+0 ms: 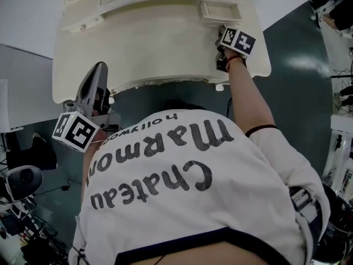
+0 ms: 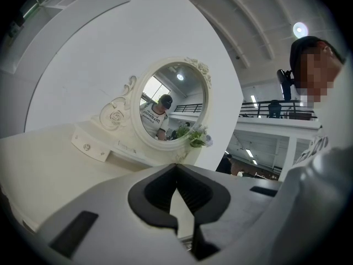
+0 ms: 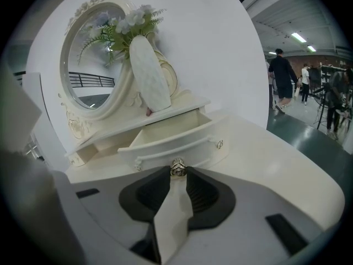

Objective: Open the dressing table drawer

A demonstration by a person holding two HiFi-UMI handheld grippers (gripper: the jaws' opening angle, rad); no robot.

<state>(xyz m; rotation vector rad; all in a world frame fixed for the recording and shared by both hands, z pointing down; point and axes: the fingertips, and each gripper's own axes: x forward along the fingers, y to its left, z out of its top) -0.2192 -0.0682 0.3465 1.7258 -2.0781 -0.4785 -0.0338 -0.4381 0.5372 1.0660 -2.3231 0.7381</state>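
1. Head view: a person in a white printed T-shirt [image 1: 193, 181] leans over the cream dressing table [image 1: 154, 43]. The right gripper [image 1: 225, 33] is out on the tabletop, right at the front of the small drawer [image 1: 219, 12], which stands pulled out of its housing at the table's far right.
2. Same view, the left gripper [image 1: 99, 69] hangs by the table's near left edge, well apart from the drawer.
3. Left gripper view: the jaws point level across the tabletop and their black pads [image 2: 157, 195] meet at the tips with nothing between them. Beyond stand the oval mirror [image 2: 174, 101], a sprig of flowers [image 2: 196, 137] at its foot and a closed little drawer [image 2: 91, 145] on the left.
4. Right gripper view: here is the grip, the jaw tips pinch the ornate metal knob [image 3: 177, 167] at the middle of the drawer front, partly parted by its width.
5. The drawer's bare inside shows below the shelf. A white vase [image 3: 149, 73] with flowers leans against the mirror frame above it.
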